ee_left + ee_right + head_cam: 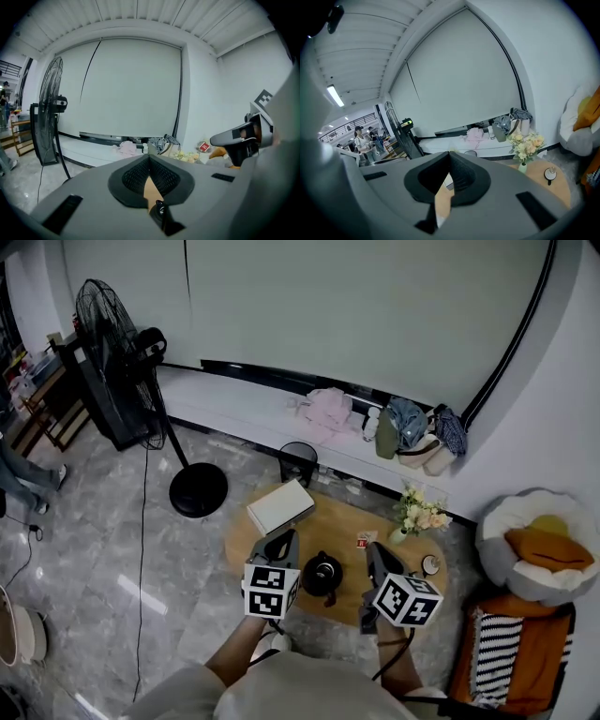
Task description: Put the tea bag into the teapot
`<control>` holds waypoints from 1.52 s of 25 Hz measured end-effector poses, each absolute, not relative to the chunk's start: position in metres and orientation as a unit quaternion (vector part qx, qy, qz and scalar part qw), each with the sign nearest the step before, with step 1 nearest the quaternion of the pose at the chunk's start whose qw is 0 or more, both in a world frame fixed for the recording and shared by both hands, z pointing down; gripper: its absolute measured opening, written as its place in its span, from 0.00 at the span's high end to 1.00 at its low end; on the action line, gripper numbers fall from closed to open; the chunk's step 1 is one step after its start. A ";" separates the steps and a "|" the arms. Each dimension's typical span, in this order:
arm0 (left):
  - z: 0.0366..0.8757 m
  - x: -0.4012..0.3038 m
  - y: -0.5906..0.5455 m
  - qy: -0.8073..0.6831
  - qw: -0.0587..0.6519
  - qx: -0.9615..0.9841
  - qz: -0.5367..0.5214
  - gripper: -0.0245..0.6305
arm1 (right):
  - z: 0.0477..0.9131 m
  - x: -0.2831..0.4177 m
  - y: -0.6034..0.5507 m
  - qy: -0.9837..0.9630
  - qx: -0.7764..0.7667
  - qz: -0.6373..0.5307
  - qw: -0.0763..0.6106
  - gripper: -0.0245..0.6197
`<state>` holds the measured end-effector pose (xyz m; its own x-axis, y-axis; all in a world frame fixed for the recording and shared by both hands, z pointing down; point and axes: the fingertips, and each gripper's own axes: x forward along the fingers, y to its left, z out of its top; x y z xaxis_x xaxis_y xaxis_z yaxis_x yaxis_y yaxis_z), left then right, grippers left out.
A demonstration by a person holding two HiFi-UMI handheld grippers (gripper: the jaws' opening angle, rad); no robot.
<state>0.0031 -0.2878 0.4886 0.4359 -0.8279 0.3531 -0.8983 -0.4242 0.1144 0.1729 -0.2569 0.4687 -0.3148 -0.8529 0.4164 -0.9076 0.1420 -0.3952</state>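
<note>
On table (333, 521): teapot (322, 573) sitting centre, box (279, 505) lying behind-left, tea bag (363, 540) lying behind-right, flower vase (400, 533) standing further right. Bin (298, 461) standing behind table, fan (122, 362) standing far left on floor (112, 549).

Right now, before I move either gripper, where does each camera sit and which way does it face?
Head view: on the person's head, facing steeply down on the round table, teapot, left gripper and right gripper; both forearms show.
Left gripper view: rides the left gripper, looks along its shut jaws toward the fan; the right gripper shows at right.
Right gripper view: rides the right gripper, looks along its shut jaws toward the flowers.
Shared: both gripper views show the fan and pink cloth.
</note>
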 end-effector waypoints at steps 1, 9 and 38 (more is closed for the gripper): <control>0.491 0.003 -0.291 -0.517 0.147 0.834 0.123 0.94 | 0.470 0.173 -0.258 -0.754 0.583 0.300 0.048 0.91; 0.520 0.012 -0.293 -0.537 0.181 0.812 0.139 0.94 | 0.498 0.184 -0.270 -0.759 0.557 0.329 0.073 0.91; 0.631 -0.011 -0.225 -0.565 0.259 0.762 0.179 0.94 | 0.602 0.142 -0.227 -0.771 0.477 0.384 0.173 0.91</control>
